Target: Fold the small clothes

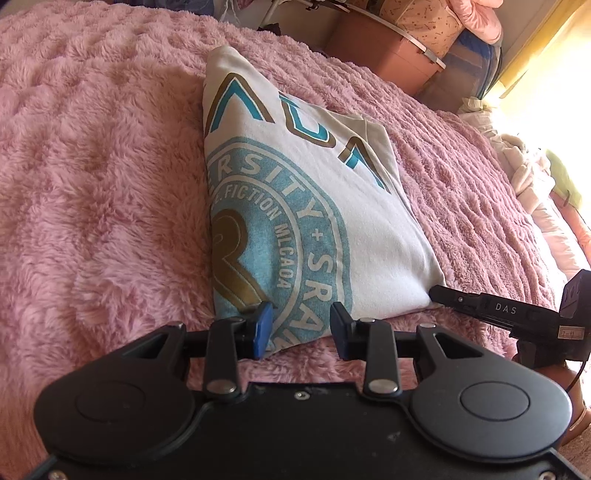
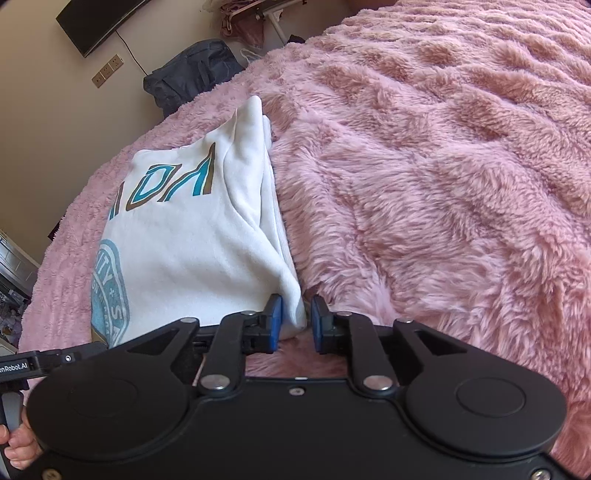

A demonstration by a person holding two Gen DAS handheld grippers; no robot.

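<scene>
A white T-shirt (image 1: 295, 206) with a blue round print and gold letters lies folded into a narrow stack on the pink fluffy blanket (image 1: 96, 177). My left gripper (image 1: 301, 326) is open, its blue pads on either side of the shirt's near left corner. My right gripper (image 2: 296, 325) is open around the shirt's (image 2: 192, 251) near right corner, the cloth between the pads with a gap showing. The right gripper also shows from the side in the left wrist view (image 1: 439, 293), its tip at the shirt's near right corner.
The blanket (image 2: 443, 184) spreads wide to the right. A dark bag (image 2: 192, 74) and a wall TV (image 2: 96, 22) stand beyond the bed's far edge. Brown boxes (image 1: 384, 55) and a heap of light clothes (image 1: 532, 177) sit at the far right.
</scene>
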